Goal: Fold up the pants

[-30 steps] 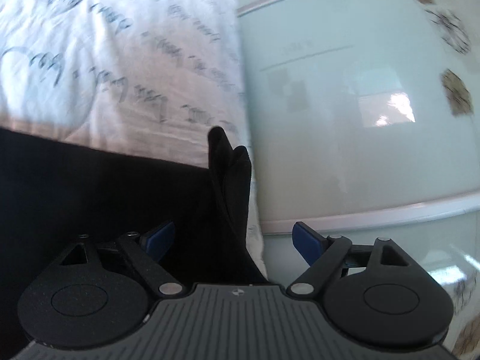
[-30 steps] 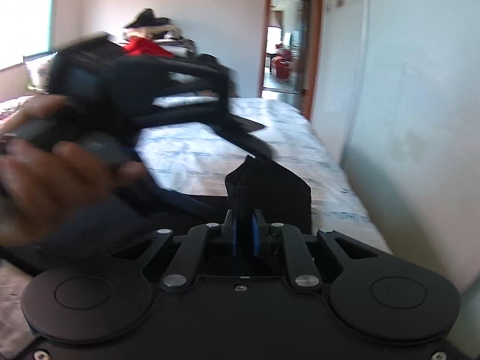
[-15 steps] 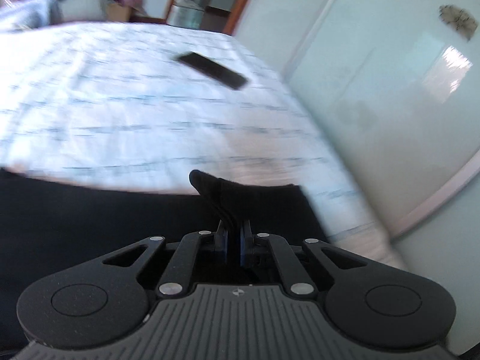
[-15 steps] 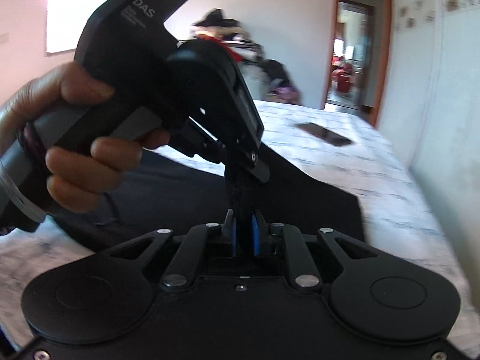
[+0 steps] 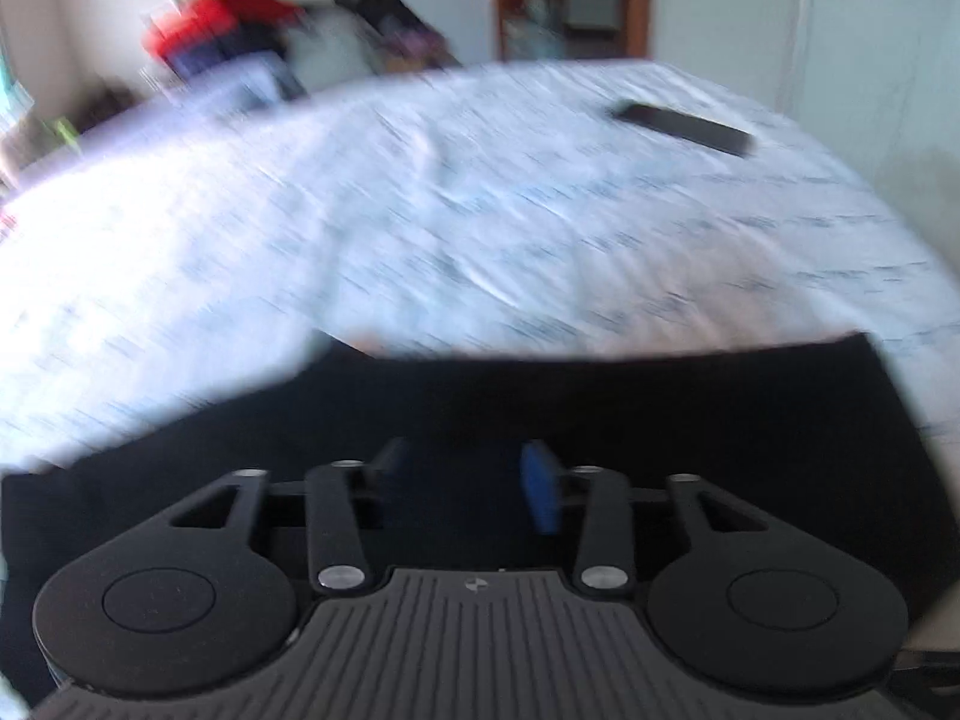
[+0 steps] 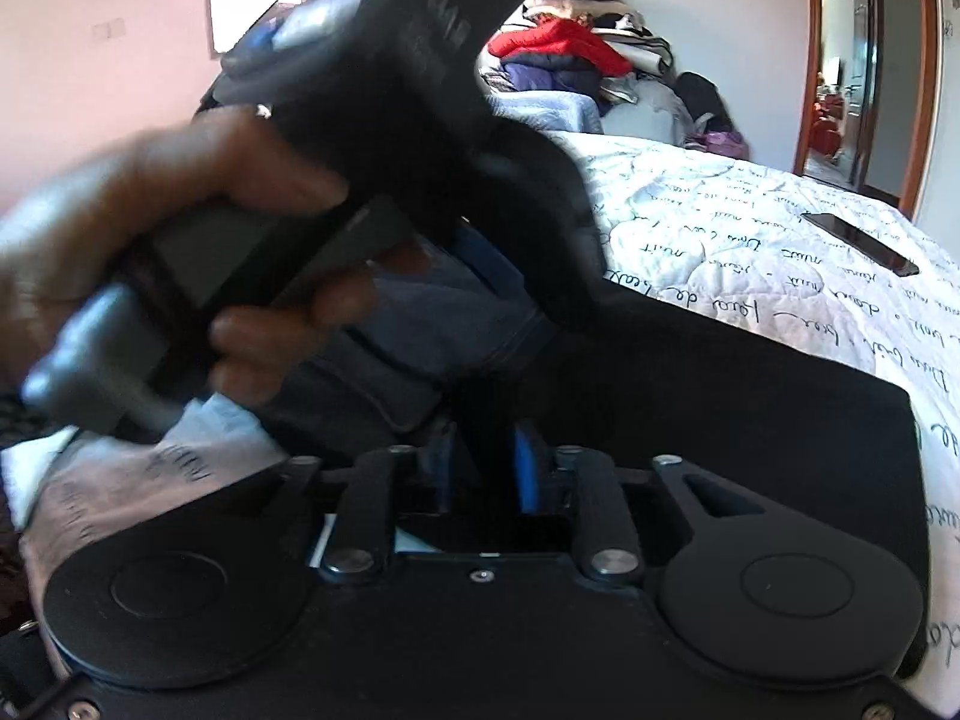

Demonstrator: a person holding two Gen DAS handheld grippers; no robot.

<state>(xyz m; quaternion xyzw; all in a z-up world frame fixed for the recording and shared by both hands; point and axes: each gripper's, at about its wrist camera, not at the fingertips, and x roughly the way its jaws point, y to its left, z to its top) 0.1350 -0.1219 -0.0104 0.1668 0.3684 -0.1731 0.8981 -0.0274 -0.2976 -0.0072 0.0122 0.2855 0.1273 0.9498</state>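
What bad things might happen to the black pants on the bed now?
Both the left gripper and the right gripper are opening, so the fold in the black pants might flop back open. The grippers are close together and could bump. The phone nearby on the bedspread could get knocked.

Both wrist views face (closely) the bed.

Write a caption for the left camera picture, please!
Left gripper opening above black pants on a white bedspread.
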